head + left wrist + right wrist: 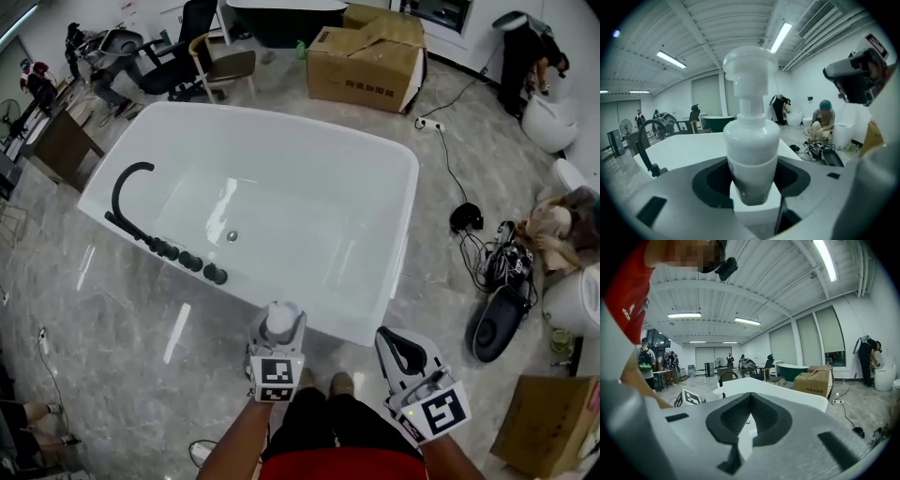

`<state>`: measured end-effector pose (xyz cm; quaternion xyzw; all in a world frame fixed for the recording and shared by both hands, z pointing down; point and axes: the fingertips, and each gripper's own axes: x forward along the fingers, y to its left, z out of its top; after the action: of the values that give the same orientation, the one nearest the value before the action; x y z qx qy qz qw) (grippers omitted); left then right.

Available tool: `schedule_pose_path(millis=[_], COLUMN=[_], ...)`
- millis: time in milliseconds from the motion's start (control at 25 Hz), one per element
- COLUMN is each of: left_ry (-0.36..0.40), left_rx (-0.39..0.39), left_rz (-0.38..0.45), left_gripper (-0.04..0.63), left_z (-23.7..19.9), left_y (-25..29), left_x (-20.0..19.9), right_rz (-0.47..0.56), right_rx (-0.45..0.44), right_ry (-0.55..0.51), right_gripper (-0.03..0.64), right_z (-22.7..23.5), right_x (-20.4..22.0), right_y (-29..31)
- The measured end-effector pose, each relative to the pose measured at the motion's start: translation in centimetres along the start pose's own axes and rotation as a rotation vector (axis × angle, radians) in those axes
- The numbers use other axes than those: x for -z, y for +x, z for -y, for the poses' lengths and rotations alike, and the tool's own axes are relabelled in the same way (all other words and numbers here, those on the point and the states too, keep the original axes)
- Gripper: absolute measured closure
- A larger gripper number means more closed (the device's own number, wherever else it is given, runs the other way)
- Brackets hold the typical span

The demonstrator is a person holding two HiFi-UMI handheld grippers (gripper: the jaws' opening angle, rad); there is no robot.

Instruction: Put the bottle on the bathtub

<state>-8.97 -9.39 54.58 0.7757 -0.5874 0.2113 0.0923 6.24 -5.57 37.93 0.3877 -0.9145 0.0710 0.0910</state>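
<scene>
The bottle [751, 154], a white pump type, stood upright, clamped round its lower body by the left gripper [277, 343]. It was held near the rim of the bathtub [281, 117], at the tub's 6 o'clock. The right gripper [749, 404], at the bottle's 3 o'clock, was closed and empty. Recommended: carry the bottle toward 12 o'clock, keep it vertical, and seat the base fully on the flat rim before releasing.

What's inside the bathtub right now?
The bathtub holds only its drain; nothing else lies on the visible floor. The bottle in the left gripper covers a bit of the near rim, not the basin.
</scene>
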Motion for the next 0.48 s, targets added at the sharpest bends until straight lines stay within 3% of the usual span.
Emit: schedule_pose_path(millis=[480], left_ry=[-0.005], left_rx=[0.056], left_rz=[-0.122], left_gripper=[0.364], left_z=[-1.1], left_y=[8.1], left_x=[8.0], right_rz=[-0.125], right_rx=[0.125], right_ry=[0.030], right_gripper=[0.612], right_z=[1.0], right_x=[4.2], right_y=[0.5])
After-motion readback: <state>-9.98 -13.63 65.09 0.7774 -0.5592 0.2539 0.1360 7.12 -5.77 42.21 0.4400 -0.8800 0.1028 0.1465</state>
